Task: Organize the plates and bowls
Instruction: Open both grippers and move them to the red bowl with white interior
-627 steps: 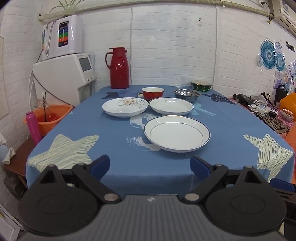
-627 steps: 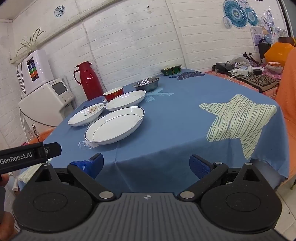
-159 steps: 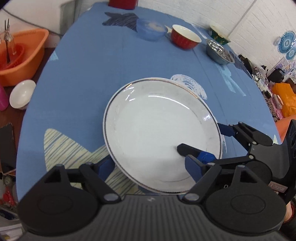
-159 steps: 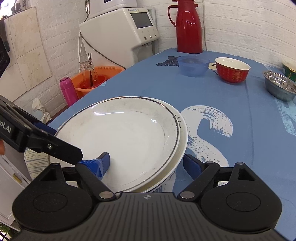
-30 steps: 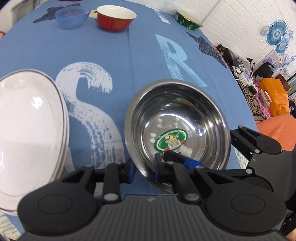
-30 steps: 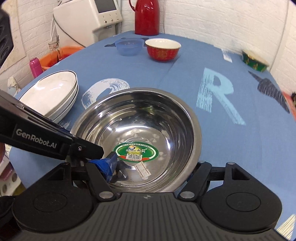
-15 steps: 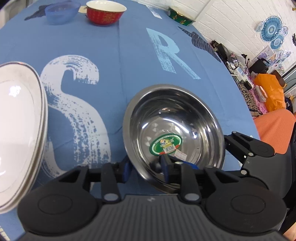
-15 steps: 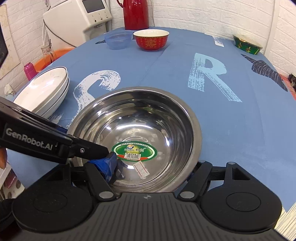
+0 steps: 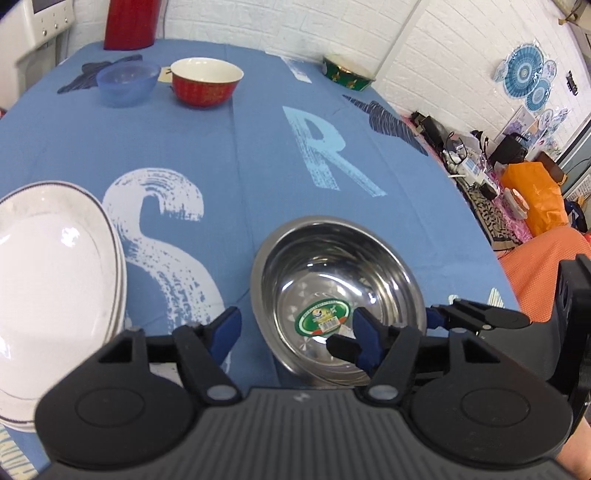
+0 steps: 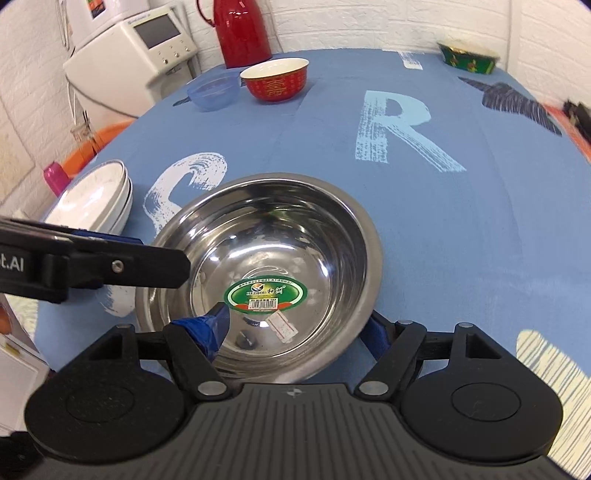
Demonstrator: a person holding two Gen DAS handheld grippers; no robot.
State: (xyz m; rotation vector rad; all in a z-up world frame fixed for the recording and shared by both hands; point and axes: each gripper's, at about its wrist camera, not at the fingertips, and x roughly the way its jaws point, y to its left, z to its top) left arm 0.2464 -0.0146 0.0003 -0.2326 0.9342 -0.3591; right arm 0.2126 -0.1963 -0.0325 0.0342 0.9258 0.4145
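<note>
In the lower middle of the right wrist view, the right gripper has its jaws spread wide around the near part of the steel bowl: one blue-padded finger lies inside the bowl, the other outside its rim at lower right. Whether the pads touch the metal cannot be told. The bowl sits on the blue tablecloth near the table's front edge, with a green oval sticker on its bottom.

In the left wrist view the left gripper is also spread apart. Its right finger reaches over the bowl's near rim, its left finger stands clear of the bowl over the cloth, so it grips nothing. In the right wrist view this gripper shows as a black arm entering from the left edge, its tip over the bowl's left rim.

At the left of both views a stack of white plates rests on the cloth, well apart from the bowl. Farther back, toward the upper left, a blue plastic bowl stands just beside a red bowl. A green bowl sits at the upper right, and a red thermos stands at the top by the brick wall.
</note>
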